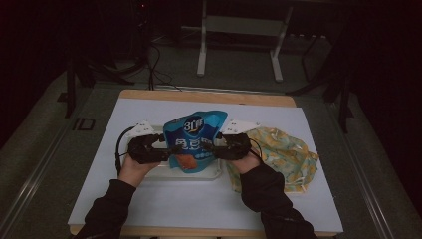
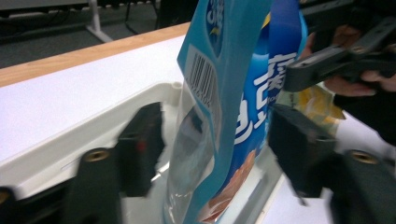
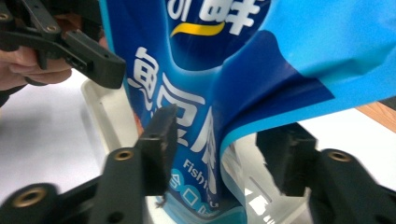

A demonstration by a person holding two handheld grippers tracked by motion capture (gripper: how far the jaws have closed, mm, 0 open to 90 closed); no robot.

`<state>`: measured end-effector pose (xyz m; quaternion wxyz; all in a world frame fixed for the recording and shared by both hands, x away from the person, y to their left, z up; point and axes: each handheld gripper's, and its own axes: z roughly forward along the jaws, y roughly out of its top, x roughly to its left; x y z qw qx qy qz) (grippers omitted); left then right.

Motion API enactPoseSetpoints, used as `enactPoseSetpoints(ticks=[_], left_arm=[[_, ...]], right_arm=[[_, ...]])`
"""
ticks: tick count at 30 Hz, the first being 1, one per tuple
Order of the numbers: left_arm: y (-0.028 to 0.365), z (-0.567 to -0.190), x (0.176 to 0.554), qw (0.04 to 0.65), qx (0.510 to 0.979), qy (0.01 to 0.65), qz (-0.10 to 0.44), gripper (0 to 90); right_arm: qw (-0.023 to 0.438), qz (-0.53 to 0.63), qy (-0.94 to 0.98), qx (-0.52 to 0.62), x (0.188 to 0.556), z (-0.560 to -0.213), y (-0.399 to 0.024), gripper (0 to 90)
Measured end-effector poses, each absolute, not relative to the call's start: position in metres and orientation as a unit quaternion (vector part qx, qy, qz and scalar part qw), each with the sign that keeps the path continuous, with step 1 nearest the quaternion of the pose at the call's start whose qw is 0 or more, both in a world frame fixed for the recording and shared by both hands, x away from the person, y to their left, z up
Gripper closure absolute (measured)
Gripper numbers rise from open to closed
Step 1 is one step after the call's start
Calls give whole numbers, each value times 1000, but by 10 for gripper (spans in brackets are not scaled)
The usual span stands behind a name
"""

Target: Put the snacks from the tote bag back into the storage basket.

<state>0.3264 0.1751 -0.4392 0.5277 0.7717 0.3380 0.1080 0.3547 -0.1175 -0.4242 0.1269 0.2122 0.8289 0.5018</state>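
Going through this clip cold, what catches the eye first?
A bright blue snack pouch standing upright in a white tray at the table's centre, with the left gripper and right gripper flanking it, jaws open. A yellow patterned cloth lies to its right.

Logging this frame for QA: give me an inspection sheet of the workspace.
Surface: white table top, wooden edges.
Job's things: blue pouch upright in white tray.
Clutter: yellow patterned cloth right of tray.
Grippers: left gripper and right gripper open, jaws either side of the pouch, not pressing.
Cables: black cable loops from left gripper.
Surroundings: dark; grey floor, white stand legs behind.
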Motion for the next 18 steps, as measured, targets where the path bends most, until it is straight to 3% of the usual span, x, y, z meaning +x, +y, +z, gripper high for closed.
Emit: enactPoseSetpoints(ticks=[5, 10, 18], left_arm=[[179, -440, 324, 540, 767, 332, 98, 83], [180, -441, 321, 532, 769, 338, 103, 80], [178, -447, 311, 526, 772, 339, 109, 36]], right_arm=[[125, 506, 825, 217, 354, -422, -120, 246], [131, 501, 830, 207, 352, -422, -123, 139], [142, 498, 827, 216, 350, -422, -133, 144]])
